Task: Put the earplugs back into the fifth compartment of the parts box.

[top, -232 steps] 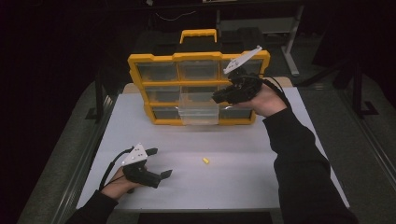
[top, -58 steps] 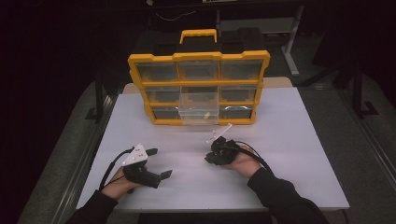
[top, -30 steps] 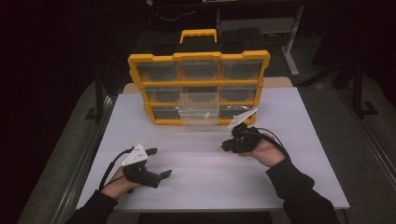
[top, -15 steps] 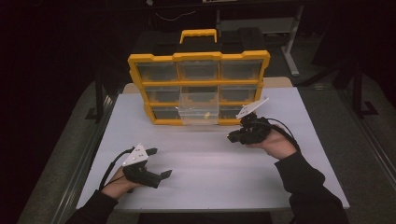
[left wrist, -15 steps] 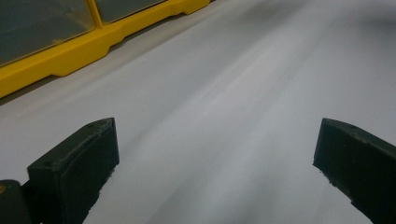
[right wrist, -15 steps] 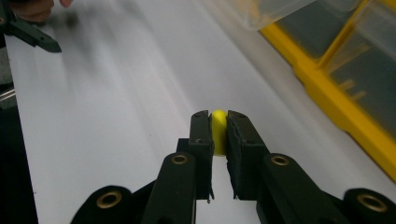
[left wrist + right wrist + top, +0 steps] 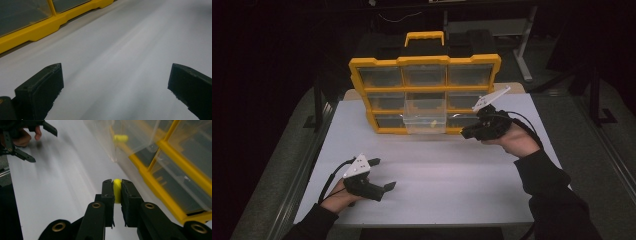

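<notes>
Bare table (image 7: 452,180) between both tongs; organizer (image 7: 424,95) with pulled-out drawer (image 7: 424,117) blocking far side

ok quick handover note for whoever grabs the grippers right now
Right gripper: shut on a small yellow piece, held off the table beside the organizer's pulled-out clear drawer.
Left gripper: open, empty, low over the white table near its front left.
Yellow organizer stands upright at the back of the table.
Done: one yellow piece lies in the drawer.
Left: drop the held piece into the drawer, then probably push the drawer shut.
</notes>
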`<state>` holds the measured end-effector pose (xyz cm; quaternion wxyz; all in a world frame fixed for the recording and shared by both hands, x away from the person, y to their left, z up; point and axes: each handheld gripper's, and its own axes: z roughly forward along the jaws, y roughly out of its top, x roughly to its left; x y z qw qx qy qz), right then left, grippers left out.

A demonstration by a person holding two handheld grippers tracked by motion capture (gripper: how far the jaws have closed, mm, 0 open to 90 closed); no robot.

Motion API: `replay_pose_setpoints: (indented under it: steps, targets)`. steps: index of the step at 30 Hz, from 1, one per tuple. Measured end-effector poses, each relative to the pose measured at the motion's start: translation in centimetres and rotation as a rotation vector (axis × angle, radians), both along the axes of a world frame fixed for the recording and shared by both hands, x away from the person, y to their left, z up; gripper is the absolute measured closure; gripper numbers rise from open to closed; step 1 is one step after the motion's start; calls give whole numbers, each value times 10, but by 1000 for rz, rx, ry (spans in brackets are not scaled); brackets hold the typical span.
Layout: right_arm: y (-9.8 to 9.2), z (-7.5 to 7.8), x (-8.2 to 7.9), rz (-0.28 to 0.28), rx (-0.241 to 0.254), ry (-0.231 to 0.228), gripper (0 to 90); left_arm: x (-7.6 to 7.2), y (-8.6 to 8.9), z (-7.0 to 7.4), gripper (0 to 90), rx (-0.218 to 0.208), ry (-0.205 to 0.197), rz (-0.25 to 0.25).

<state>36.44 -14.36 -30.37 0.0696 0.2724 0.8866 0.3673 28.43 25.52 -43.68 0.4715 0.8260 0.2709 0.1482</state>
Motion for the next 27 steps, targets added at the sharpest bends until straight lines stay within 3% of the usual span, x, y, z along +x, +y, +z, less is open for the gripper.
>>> replay_pose_setpoints:
  steps: [17, 27]
  targets:
    - [18, 60, 12, 34, -21, -82, 797, 0, 0, 0, 0, 0, 1, 1]
    - [45, 74, 27, 71, -21, -101, 796, 0, 0, 0, 0, 2, 0, -1]
